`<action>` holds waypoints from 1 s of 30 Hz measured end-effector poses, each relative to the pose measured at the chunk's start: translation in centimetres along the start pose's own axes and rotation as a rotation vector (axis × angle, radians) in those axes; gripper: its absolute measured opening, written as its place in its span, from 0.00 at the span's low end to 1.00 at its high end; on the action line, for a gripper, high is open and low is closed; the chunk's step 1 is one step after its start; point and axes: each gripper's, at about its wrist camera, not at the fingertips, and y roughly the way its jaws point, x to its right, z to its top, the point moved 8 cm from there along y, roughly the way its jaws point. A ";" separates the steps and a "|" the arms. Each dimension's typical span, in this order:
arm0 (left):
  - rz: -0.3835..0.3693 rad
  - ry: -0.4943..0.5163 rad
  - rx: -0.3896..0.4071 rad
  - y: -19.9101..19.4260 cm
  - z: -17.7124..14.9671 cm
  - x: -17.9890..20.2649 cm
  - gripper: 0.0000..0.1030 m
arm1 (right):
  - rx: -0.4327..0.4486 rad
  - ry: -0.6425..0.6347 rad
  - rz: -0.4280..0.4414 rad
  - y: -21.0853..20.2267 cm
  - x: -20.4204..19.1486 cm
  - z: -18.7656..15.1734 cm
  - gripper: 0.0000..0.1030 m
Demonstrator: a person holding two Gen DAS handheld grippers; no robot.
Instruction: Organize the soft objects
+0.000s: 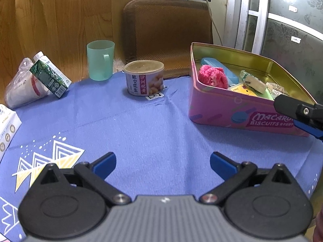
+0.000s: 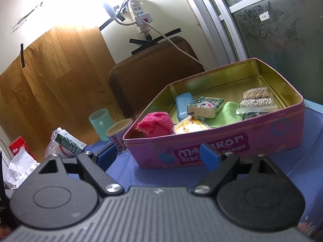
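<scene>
Pink tin (image 2: 232,141) sits at twelve o'clock; right gripper (image 2: 159,158), fingers spread and empty like the left gripper (image 1: 163,164), should descend squarely onto the fuzzy pink ball (image 2: 154,124).

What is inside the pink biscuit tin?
The pink biscuit tin holds a pink fluffy cloth, blue case, wrapped sponge, green cloth, yellow packet and cotton swabs. Anything beneath them is hidden.

Landmark: peanut can (image 1: 143,77), upright on the blue tablecloth (image 1: 141,133).
Green cup (image 1: 100,60): upright, just left of the can, slightly farther back.
Green carton (image 1: 49,76): well left of the can, tilted against a white plastic bag (image 1: 22,86).
Brown chair back (image 1: 167,32): directly behind the can.
Power strip (image 2: 140,16): on the wall, above the chair.
</scene>
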 end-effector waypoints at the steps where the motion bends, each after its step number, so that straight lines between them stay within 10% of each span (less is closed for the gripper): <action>1: 0.002 0.002 0.001 0.0 0.0 0.0 1.00 | -0.002 0.001 0.000 0.0 0.0 0.0 0.89; 30: 0.009 0.034 0.040 -0.9 0.1 0.2 1.00 | 0.023 0.011 -0.037 -0.5 0.3 -0.1 0.94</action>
